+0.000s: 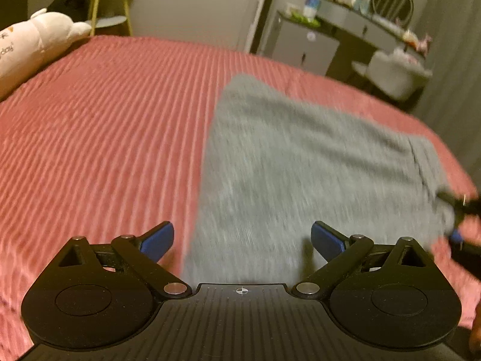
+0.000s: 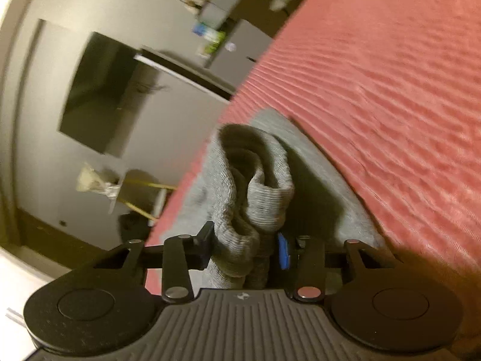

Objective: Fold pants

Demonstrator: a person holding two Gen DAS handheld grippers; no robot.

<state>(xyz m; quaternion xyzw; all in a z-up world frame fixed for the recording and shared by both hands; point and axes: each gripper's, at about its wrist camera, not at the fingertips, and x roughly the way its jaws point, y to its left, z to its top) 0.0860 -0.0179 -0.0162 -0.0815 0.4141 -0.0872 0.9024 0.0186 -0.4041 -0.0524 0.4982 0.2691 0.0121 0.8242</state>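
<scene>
Right gripper [image 2: 243, 246] clamped on bunched grey pants [image 1: 294, 162], apparently their hem; left gripper [image 1: 242, 237] spread wide above them on red bedspread [image 1: 105, 114].

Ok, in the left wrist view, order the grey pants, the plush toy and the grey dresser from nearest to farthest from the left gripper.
From the left gripper, which is open:
1. Grey pants, spread on the red bedspread directly ahead, reaching in between the fingers.
2. Plush toy, at the bed's far left edge.
3. Grey dresser, beyond the bed, upper right by the wall.
</scene>
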